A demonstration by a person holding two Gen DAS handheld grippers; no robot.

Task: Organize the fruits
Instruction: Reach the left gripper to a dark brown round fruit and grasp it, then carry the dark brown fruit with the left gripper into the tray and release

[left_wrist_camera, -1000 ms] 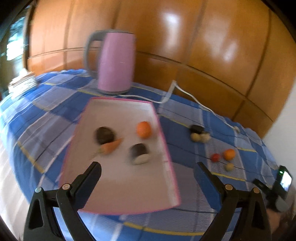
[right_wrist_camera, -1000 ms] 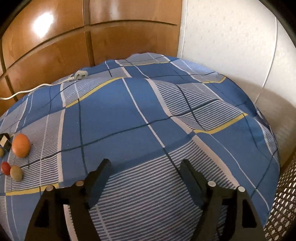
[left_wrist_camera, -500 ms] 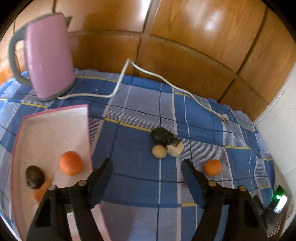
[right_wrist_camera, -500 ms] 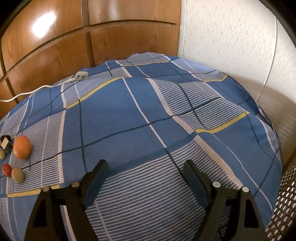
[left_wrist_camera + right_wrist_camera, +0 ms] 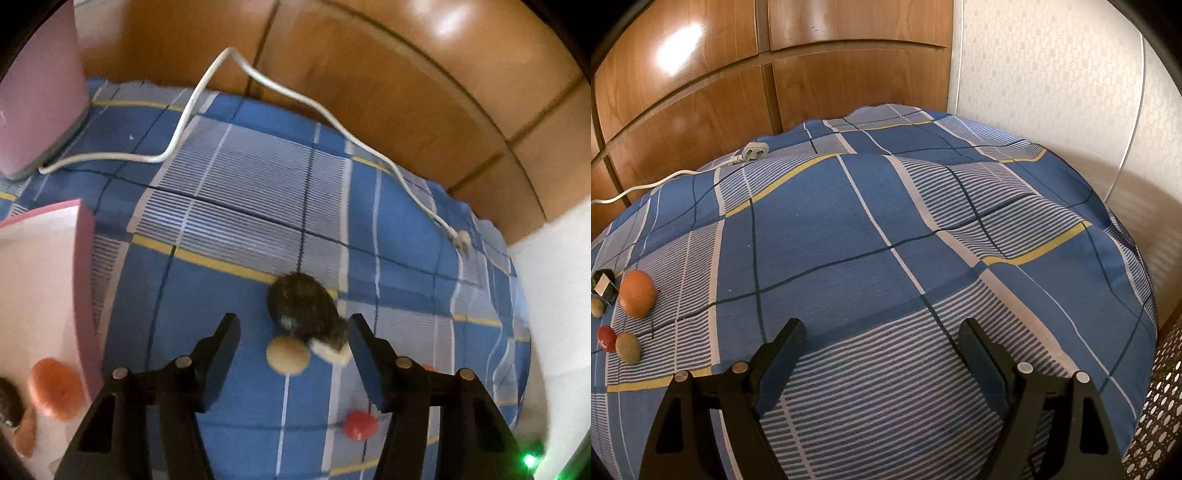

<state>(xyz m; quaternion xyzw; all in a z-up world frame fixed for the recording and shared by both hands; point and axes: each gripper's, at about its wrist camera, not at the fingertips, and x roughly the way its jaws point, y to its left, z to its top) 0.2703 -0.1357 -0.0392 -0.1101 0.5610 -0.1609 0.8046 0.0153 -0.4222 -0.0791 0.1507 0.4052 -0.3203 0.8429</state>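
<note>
Tray (image 5: 84,280): pink, holding an orange fruit (image 5: 55,393).
Left gripper (image 5: 291,334): jaws closing, gripping nothing.
Right gripper (image 5: 881,338): open, empty.

A blue checked bedspread with white stripes and thin yellow lines (image 5: 886,229) covers the whole surface in both views. Behind it, from nine to one o'clock, stand glossy brown wooden wardrobe panels (image 5: 701,74). In the left wrist view a pink electric kettle (image 5: 40,92) sits at ten o'clock on the cloth. Its white power cord (image 5: 280,92) snakes from the kettle's base toward three o'clock and ends in a white plug (image 5: 461,242) lying on the cloth. A pale patterned wall (image 5: 1052,85) fills two o'clock in the right wrist view, with a perforated dark cane panel (image 5: 1160,402) at four o'clock.
</note>
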